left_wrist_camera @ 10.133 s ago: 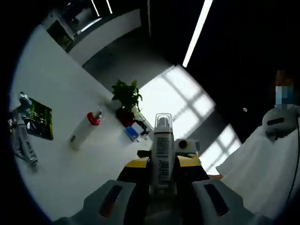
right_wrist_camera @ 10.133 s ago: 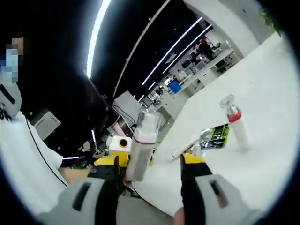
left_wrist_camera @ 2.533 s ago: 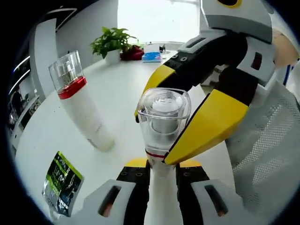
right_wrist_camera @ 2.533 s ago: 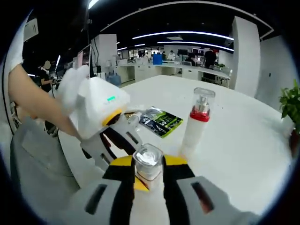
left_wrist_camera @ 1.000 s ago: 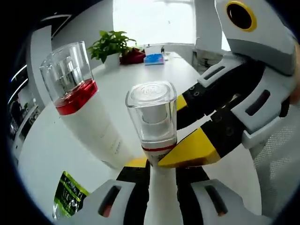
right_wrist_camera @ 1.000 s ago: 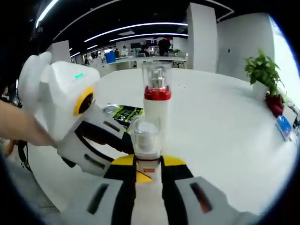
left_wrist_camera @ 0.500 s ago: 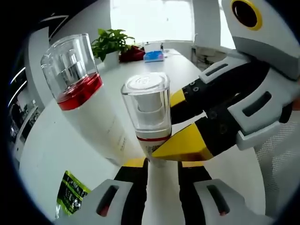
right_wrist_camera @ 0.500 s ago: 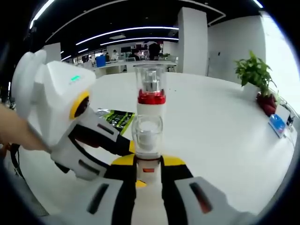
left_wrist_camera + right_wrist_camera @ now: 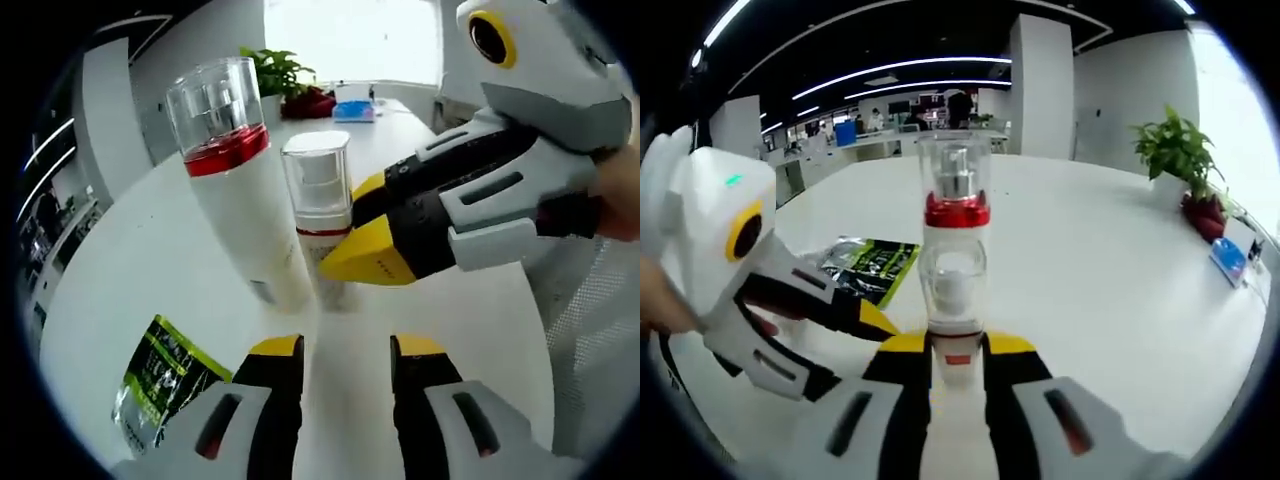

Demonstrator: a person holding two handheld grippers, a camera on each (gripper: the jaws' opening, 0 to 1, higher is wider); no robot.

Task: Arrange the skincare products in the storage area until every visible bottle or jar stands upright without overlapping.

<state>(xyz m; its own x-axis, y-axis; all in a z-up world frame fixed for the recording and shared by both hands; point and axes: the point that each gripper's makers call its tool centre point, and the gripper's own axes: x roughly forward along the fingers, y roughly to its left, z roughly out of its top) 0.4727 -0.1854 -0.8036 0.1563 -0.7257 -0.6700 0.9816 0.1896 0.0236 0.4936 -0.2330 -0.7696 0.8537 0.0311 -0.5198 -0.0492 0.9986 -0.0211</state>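
A small white pump bottle (image 9: 322, 230) with a clear cap stands on the white table (image 9: 130, 270), close beside a taller white bottle (image 9: 245, 200) with a red band and clear cap. My right gripper (image 9: 362, 222) reaches in from the right and is shut on the small bottle's body. My left gripper (image 9: 346, 352) sits a little short of the small bottle, jaws open with nothing between them. In the right gripper view the small bottle (image 9: 952, 280) is clamped in my right gripper (image 9: 955, 345), the tall bottle (image 9: 956, 200) stands right behind it, and the left gripper (image 9: 855, 318) points in from the left.
A green sachet (image 9: 165, 375) (image 9: 875, 265) lies flat on the table near the bottles. A potted plant (image 9: 285, 75) (image 9: 1180, 150) and a blue item (image 9: 355, 110) (image 9: 1225, 255) sit at the far table edge. A person's hand (image 9: 615, 200) holds the right gripper.
My left gripper has let go of the small bottle and drawn back, open. The small bottle now stands beside the tall one, with the right gripper still shut on it.
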